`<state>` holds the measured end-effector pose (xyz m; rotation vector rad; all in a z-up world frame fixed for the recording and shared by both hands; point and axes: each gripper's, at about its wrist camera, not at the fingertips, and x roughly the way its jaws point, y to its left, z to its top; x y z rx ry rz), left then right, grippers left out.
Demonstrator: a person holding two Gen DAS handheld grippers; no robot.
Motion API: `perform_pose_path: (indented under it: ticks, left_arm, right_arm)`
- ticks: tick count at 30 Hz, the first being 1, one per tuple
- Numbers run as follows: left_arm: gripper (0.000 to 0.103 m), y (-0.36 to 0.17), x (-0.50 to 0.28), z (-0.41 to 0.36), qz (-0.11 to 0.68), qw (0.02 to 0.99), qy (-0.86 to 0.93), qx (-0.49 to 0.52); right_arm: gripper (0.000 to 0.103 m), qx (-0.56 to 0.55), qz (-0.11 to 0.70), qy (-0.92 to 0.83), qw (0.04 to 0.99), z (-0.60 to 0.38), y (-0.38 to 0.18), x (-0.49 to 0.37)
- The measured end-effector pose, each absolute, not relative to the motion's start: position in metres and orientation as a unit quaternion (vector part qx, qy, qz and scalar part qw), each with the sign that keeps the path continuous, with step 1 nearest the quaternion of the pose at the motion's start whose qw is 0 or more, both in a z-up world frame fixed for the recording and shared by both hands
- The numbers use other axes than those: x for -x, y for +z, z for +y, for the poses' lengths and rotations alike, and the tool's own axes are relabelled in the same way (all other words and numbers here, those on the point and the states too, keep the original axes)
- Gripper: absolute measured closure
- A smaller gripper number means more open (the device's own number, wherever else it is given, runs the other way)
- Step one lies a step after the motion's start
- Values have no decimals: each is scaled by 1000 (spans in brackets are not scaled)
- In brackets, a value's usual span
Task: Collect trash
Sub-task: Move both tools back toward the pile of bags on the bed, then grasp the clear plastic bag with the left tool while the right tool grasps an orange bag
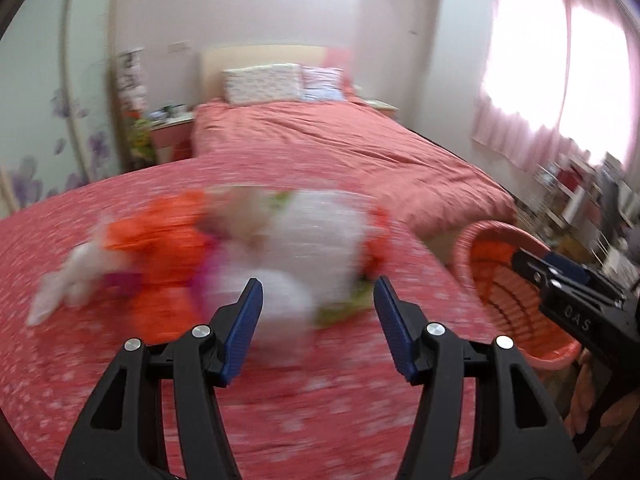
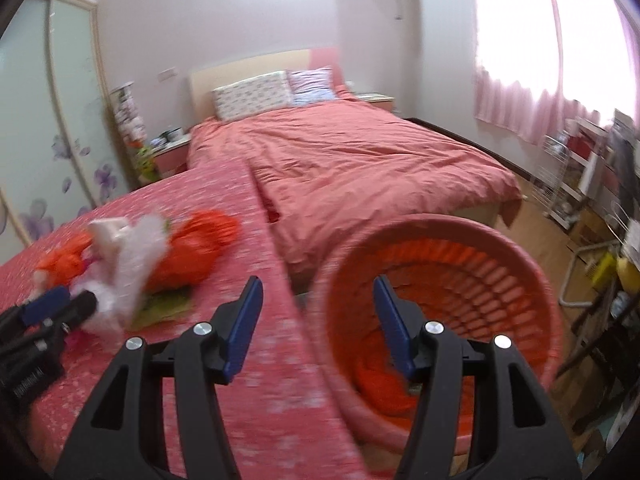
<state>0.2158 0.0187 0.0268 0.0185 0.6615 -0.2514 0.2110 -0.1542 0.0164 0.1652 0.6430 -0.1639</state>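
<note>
A blurred trash heap lies on the pink flowered cloth (image 1: 120, 360): orange bags (image 1: 160, 248), white plastic wrap (image 1: 312, 236) and green scraps (image 1: 344, 304). My left gripper (image 1: 320, 292) hangs open just short of the white wrap, with nothing between its blue pads. A pinkish-orange slatted basket (image 2: 420, 224) stands off the cloth's right edge, with an orange bag (image 2: 380, 392) at its bottom. Open and holding nothing, my right gripper (image 2: 318, 288) points at the basket's near rim. The left wrist view shows the right gripper (image 1: 532, 266) over the basket (image 1: 480, 228). In the right wrist view the left gripper (image 2: 68, 302) sits by the heap (image 2: 132, 256).
A bed (image 1: 340, 148) with a salmon cover and two pillows fills the room behind the cloth. A nightstand (image 1: 172, 132) and a flowered wardrobe door (image 2: 60, 140) stand at left. Shelves and clutter (image 2: 592, 184) line the wall under the pink-curtained window at right.
</note>
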Motion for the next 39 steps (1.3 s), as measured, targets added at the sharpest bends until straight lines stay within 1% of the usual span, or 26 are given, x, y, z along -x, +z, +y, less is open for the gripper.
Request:
perform_pose_path:
  ticks: [7,14,17,20,22,23,24,27,30,32,33,34,37,39]
  left_arm:
    - [45,29,-236,111,322,946,-21,26]
    - [45,6,-281,206,346,934,56,67]
    - [45,-7,-303,225,375,922,64,75]
    - [45,-14,-314,222,381,921,64,50]
    - [50,-17,-322,221,388,919,62,42]
    - [51,-20,-327,224,395,915,59,49]
    - [55,-23,-330,227,401,913,57,55]
    - [61,-31,-335,236,414,906,50,76]
    - [63,-38,-334,240,424,901,40,87]
    - [63,-39,-329,238,420,904,37,73]
    - [65,-39,-326,237,420,904,36,67]
    - [72,-38,-323,236,419,905,35,66]
    - [77,-36,-317,239,412,907,40,73]
    - [77,-32,-310,243,401,912,49,74]
  right_arm:
    - [47,-60,316,-56,945,-102,13,-229]
    - [47,-59,323,-65,942,-90,5,-243]
    - [47,-53,327,-70,941,-89,1,-248]
    - [47,-47,328,-73,941,-87,0,-251]
    - [46,-45,328,-73,941,-86,0,-254]
    - [46,-44,327,-73,941,-84,1,-254]
    - [46,-43,327,-73,941,-84,0,-255]
    - [46,-38,328,-71,941,-81,0,-257]
    - [46,-35,329,-68,941,-79,-1,-259]
    - [46,-36,330,-68,941,-79,-2,-261]
    - [46,-37,330,-68,941,-78,-2,-262]
    - [46,-37,330,-68,941,-78,-2,-262]
    - [46,-35,330,-69,941,-78,-3,-263]
    - [46,-35,330,-71,941,-80,-3,-264]
